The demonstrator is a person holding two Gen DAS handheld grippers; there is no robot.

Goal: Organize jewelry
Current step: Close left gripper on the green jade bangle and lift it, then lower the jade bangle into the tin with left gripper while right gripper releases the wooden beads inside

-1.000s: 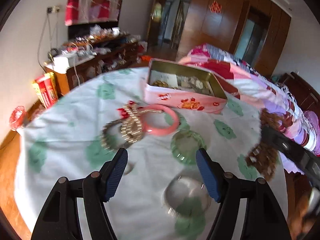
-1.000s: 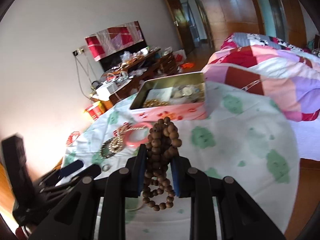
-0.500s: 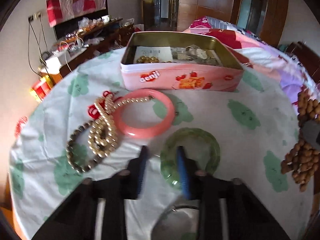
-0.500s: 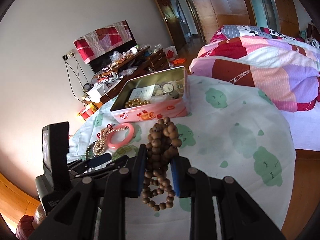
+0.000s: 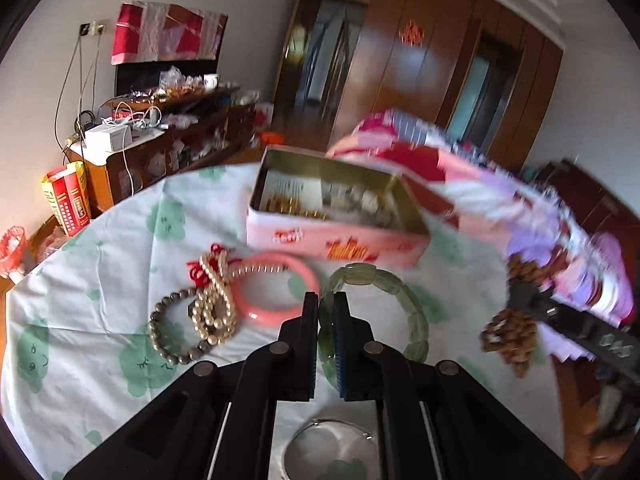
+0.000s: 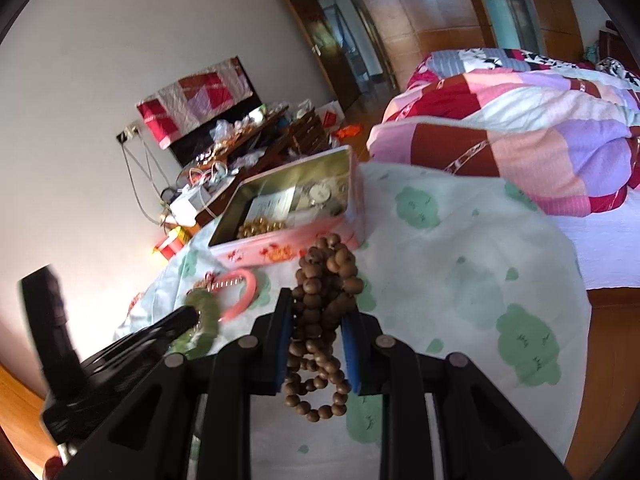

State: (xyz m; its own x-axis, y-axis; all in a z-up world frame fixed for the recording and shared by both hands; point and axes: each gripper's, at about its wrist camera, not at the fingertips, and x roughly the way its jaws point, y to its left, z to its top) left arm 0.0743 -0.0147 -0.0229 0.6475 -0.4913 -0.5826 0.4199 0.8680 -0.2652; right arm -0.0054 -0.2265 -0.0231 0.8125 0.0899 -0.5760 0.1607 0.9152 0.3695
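Bedroom table w/ cloth (image 5: 100,280): left gripper (image 5: 327,308), jaws just closing, clamps green bangle (image 5: 416,320) rim — stiff, slick, likely brittle. Right gripper (image 6: 316,320) clenched on floppy brown beads (image 6: 324,280). Tin (image 5: 332,240) near.

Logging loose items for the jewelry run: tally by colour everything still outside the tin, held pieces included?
Green: 1, green bracelet, in the left gripper
Pink: 1, pink bangle
Brown: 1, wooden beads, in the right gripper
Gold/pearl: 1, pearl strand
Dark: 1, dark bead bracelet
Clear: 1, clear bangle
Total: 6
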